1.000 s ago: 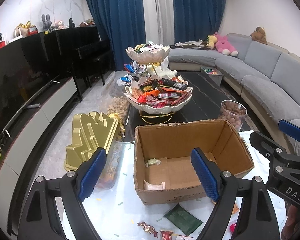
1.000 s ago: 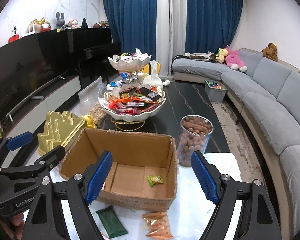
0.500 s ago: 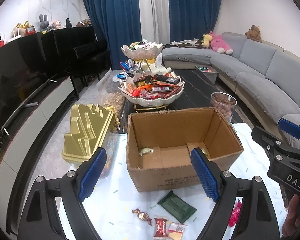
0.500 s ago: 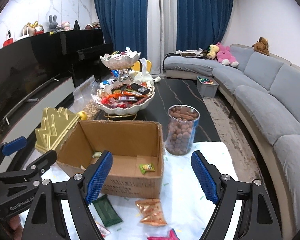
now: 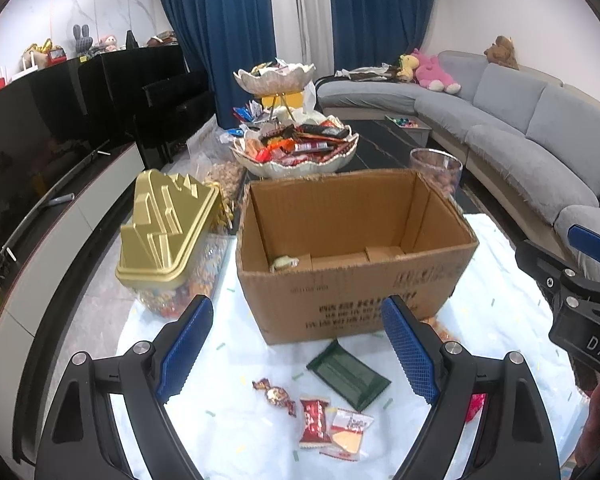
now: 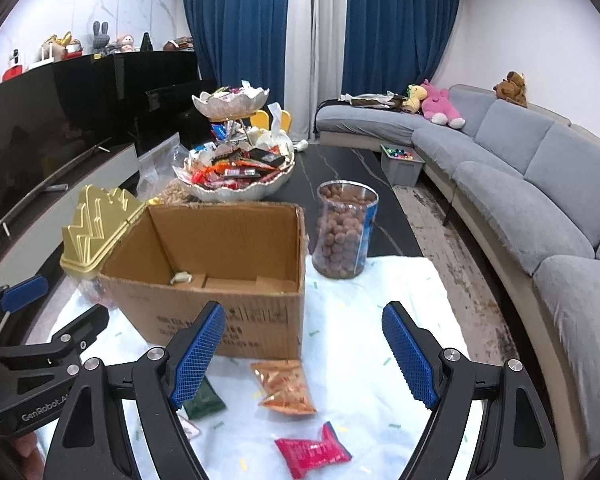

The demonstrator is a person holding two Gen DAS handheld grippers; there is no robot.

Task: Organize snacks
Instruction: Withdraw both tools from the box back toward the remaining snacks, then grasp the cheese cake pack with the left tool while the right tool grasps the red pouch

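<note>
I have both grippers hanging over the white cloth [image 5: 228, 432] with nothing between their blue pads: the left gripper [image 5: 296, 354] has its jaws wide apart, and the right gripper [image 6: 304, 354] is just as open and empty. The cardboard box [image 5: 352, 256] sits in the middle of both views, open at the top, with what looks like one small pale wrapped sweet [image 5: 284, 263] on its floor. The loose snacks lie on the cloth in the lower part of each frame, on the near side of the box. In the left wrist view the dark green packet [image 5: 348, 374] lies almost directly between and just beyond my fingertips, its long axis running diagonally from upper left to lower right; below it sit a foil-wrapped candy [image 5: 275, 394], a red packet [image 5: 315, 420] and a white and orange packet [image 5: 348, 432]. In the right wrist view the orange packet [image 6: 285, 386] lies in the gap between the fingers, long axis pointing up toward the box, with a pink packet [image 6: 312, 452] at the bottom edge. I judge the green packet to be the left hand's nearer pick and the orange one the right's; for the green one I would roll the wrist so the pads close across its short side.
</note>
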